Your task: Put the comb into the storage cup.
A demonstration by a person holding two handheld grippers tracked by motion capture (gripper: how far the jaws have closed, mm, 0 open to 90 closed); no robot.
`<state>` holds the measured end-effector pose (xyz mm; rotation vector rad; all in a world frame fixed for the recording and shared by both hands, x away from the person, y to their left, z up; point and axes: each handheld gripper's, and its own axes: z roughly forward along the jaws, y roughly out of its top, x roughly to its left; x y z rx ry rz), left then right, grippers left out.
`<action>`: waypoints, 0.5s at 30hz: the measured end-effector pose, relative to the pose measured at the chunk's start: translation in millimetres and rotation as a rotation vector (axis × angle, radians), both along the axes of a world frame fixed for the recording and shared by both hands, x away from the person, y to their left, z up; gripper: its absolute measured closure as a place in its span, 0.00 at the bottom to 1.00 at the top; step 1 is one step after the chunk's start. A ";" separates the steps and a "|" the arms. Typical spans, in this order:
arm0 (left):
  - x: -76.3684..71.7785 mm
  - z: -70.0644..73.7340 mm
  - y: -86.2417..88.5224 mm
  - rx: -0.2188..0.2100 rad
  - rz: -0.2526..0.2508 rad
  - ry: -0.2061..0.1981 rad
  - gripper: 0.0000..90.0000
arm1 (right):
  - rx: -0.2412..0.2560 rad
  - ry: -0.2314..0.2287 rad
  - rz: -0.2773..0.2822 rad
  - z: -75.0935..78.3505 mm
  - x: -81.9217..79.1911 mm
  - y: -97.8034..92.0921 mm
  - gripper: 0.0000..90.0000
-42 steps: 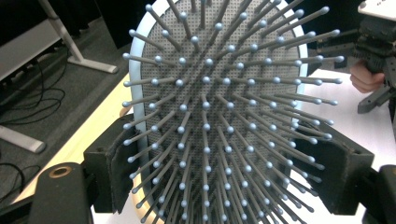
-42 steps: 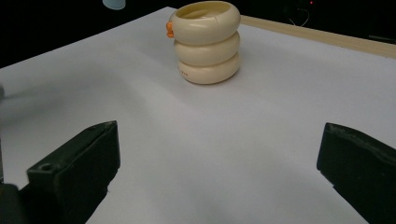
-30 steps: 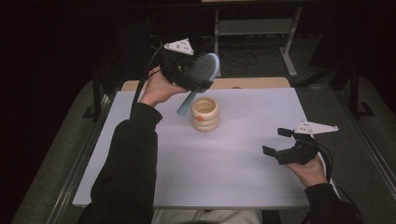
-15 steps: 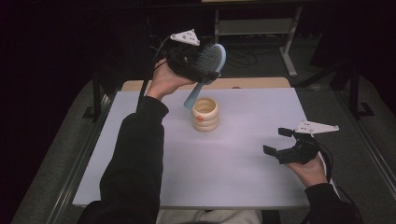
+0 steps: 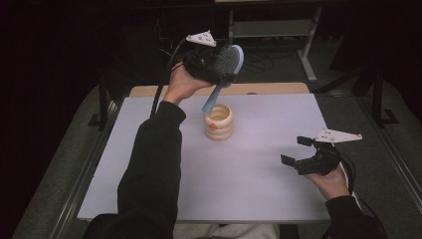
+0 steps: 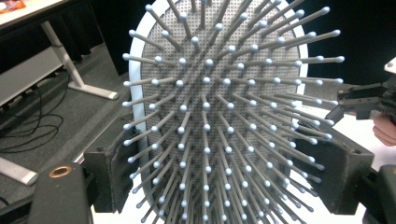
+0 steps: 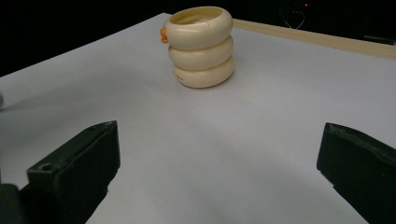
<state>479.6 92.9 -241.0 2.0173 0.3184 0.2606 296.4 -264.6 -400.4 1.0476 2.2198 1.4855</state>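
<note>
High view: left gripper [image 5: 219, 67] raised above and behind the cream ridged cup [image 5: 218, 121], clamped on a blue hairbrush [image 5: 225, 74], handle slanting down toward the cup's rim. Right gripper [image 5: 298, 152] low over the white table [image 5: 259, 179], well to the right of the cup and nearer the person, jaws spread wide, empty.

Left gripper view: hairbrush bristles [image 6: 219, 116] facing the camera, head pinched between both jaws.

Right gripper view: jaws far apart, cup [image 7: 201, 46] upright beyond them, small orange mark on its rim.
</note>
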 end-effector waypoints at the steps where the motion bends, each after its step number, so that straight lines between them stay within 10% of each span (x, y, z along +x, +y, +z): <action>1: 1.5 -1.1 -0.4 -0.002 0.001 0.003 0.22 | -0.001 0.001 0.000 -0.2 0.2 -0.1 0.00; 15: 13.9 -16.0 3.0 -0.095 0.073 -0.012 0.22 | -0.001 0.005 0.008 -1.3 0.1 1.0 0.00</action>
